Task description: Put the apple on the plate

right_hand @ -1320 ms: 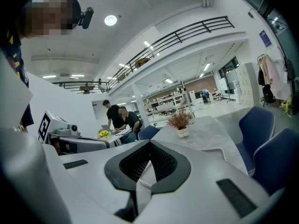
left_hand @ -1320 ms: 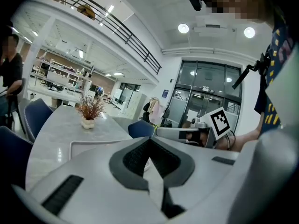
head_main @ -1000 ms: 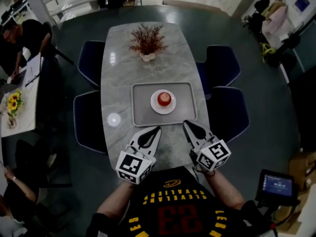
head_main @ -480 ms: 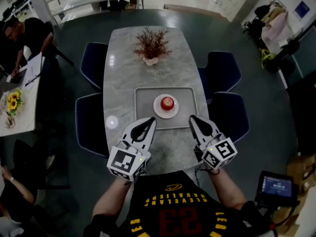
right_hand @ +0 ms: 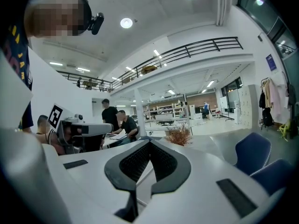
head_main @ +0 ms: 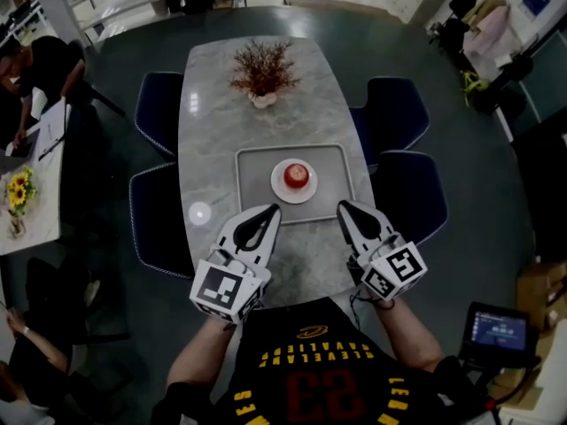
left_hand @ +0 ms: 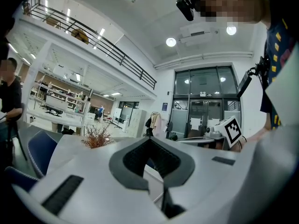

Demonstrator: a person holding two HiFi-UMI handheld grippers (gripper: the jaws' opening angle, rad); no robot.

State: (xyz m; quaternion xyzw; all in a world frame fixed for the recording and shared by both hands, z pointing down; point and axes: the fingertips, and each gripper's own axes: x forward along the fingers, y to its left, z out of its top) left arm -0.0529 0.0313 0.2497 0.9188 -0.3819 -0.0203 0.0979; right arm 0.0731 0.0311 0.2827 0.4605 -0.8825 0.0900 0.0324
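Observation:
A red apple (head_main: 298, 176) rests on a small white plate (head_main: 280, 189) in the middle of a grey tray (head_main: 252, 195) on the marble table (head_main: 213, 140). In the head view my left gripper (head_main: 272, 209) hovers at the tray's near left corner, jaws shut with nothing between them. Over the tray's near right corner my right gripper (head_main: 345, 206) is also shut and empty. Both gripper views look level over the table: the left gripper (left_hand: 150, 141) and right gripper (right_hand: 149, 143) show pressed-together jaws. The apple is hidden there.
A dried red plant in a pot (head_main: 261, 69) stands at the table's far end, also seen as plant (left_hand: 96, 136) and plant (right_hand: 179, 135). Blue chairs (head_main: 158, 113) (head_main: 394, 113) flank the table. People sit at a desk on the left (head_main: 35, 69).
Both grippers have drifted slightly apart and stay shut. The apple sits on the plate as before.

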